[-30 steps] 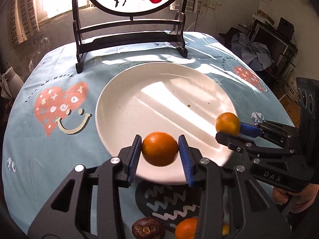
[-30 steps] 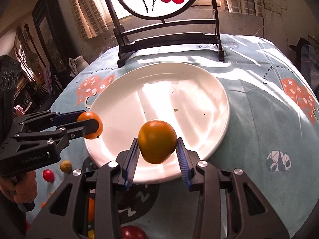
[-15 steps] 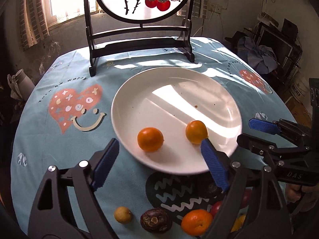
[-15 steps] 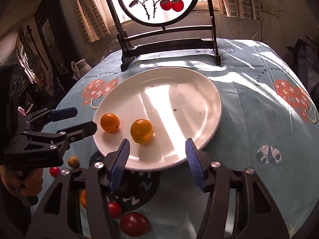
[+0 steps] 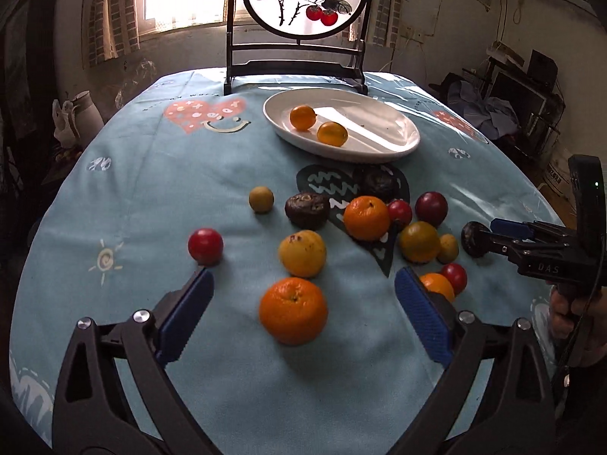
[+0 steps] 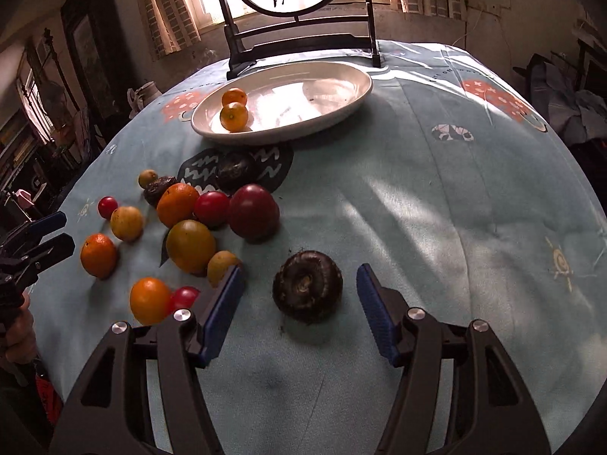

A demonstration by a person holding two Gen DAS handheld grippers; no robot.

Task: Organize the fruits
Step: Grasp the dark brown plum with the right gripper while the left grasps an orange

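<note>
Two small orange fruits point(image 5: 316, 125) already lie on the white plate point(image 5: 402, 140) near the table's far edge, in front of the painted screen stand point(image 5: 296, 68); the rest of the fruit is scattered on the blue tablecloth point(image 5: 151, 174) toward the near edge.

Both tongs are spread wide and hold nothing. The left gripper point(image 5: 303, 316) frames a large tangerine point(image 5: 293, 310), which sits on the cloth between its blue pads point(image 5: 421, 316). The right gripper point(image 6: 299, 309) frames a dark wrinkled fruit point(image 6: 307, 290) in the same way.

My read is that each tool is lining up a pick. To do it well, centre each fruit between the pads, lower until they sit at its widest girth, and close gently so round skin does not squirt out. The left should keep clear of the yellow fruit point(image 5: 302, 253) just beyond the tangerine.

Only the right wrist view shows the dark fruit whole, standing apart from the cluster; the left view catches just its edge behind the right tool. Only the left view shows the tangerine sitting between the left pads.
</note>
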